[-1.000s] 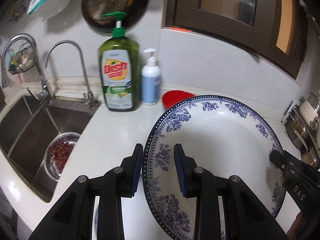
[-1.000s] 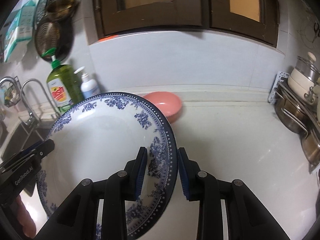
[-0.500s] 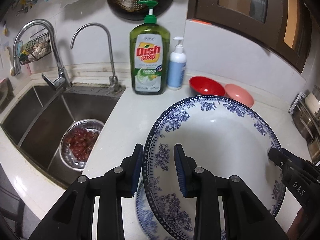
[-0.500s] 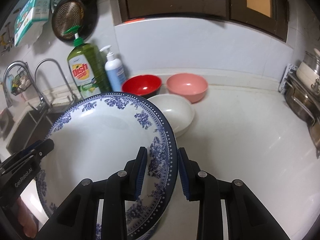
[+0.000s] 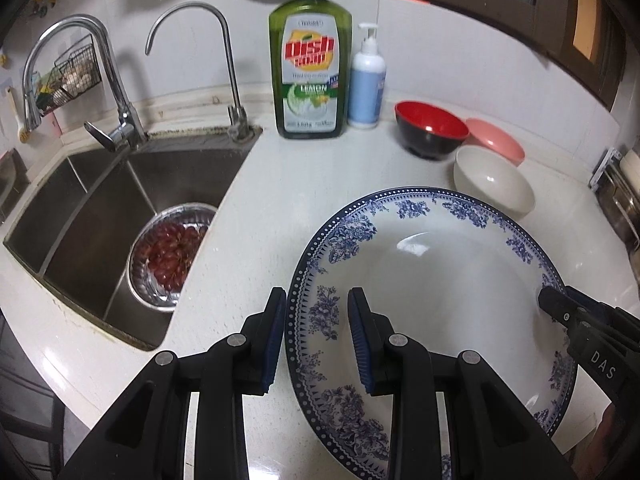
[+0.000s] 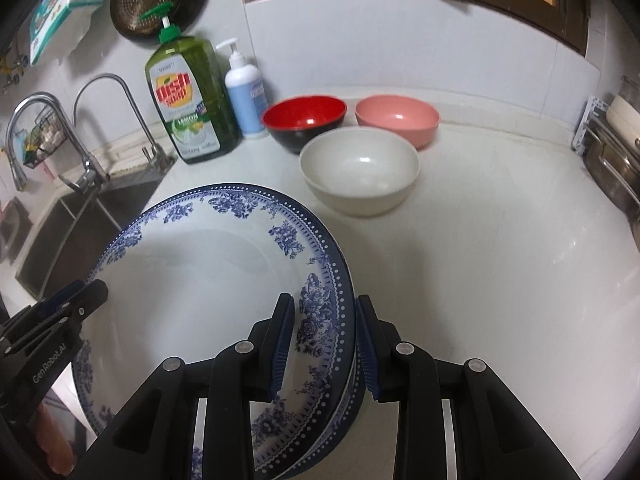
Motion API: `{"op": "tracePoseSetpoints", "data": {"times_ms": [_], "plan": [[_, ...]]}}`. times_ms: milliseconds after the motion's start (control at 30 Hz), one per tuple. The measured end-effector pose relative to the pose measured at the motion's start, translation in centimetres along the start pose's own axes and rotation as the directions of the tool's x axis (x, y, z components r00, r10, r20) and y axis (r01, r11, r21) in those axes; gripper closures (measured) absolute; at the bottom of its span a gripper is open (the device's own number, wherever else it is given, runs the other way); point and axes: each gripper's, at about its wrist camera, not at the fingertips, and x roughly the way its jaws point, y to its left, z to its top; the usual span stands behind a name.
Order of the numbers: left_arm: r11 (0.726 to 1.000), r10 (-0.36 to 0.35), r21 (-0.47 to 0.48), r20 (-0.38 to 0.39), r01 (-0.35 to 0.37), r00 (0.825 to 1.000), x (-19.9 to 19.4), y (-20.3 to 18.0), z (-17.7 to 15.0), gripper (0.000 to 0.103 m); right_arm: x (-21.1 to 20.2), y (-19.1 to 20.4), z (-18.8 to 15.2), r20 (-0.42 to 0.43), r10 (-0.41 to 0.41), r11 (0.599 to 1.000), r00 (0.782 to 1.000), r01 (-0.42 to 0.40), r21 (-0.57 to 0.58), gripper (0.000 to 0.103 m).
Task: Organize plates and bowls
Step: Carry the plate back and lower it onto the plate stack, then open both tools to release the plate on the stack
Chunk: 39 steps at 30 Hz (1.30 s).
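The left gripper (image 5: 316,338) clamps the blue-patterned plate's (image 5: 432,280) rim at nine o'clock; the right gripper (image 6: 325,346) clamps it at three o'clock, both angled steeply downward.

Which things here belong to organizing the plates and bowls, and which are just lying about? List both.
Part of the job:
blue-patterned plate, held at opposite rims by the left gripper and the right gripper
white bowl
red bowl
pink bowl

Just lying about:
dish soap bottle
pump bottle
colander of red fruit
faucets
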Motion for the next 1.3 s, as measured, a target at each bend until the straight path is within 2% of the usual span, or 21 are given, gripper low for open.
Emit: {"op": "tracePoseSetpoints", "data": {"times_ms": [367, 667, 1067, 1133, 1200, 1300], "plan": [[1.000, 0.015, 0.016, -0.062, -0.014, 0.998, 1.9, -0.2, -1.4, 0.071, 2.1, -0.3, -1.0, -0.079, -0.002, 1.000, 0.997, 0.003, 0.014, 0.071], [1.000, 0.016, 0.004, -0.097, -0.016, 0.995, 2.9, 0.0, -2.0, 0.071, 3.1, 0.1, -1.5, -0.113, -0.007, 1.000, 0.994, 0.007, 0.000, 0.069], [1.000, -0.021, -0.010, -0.123, 0.020, 0.992, 4.0, 0.3, -2.1, 0.071, 3.3, 0.7, -1.5, -0.102, -0.049, 0.998, 0.994, 0.046, -0.036, 0.067], [1.000, -0.017, -0.001, -0.108, 0.017, 0.994, 3.6, 0.3, -1.9, 0.066, 3.3, 0.7, -1.4, -0.105, -0.052, 0.998, 0.993, 0.048, -0.038, 0.061], [1.000, -0.002, 0.009, -0.082, 0.003, 0.997, 3.0, 0.2, -1.7, 0.056, 2.9, 0.6, -1.5, -0.092, -0.075, 0.996, 0.993, 0.072, -0.044, 0.044], [1.000, 0.013, 0.024, -0.036, -0.012, 0.999, 2.0, 0.1, -1.3, 0.052, 1.7, 0.7, -1.6, -0.041, -0.135, 0.988, 0.990, 0.131, -0.079, 0.034]]}}
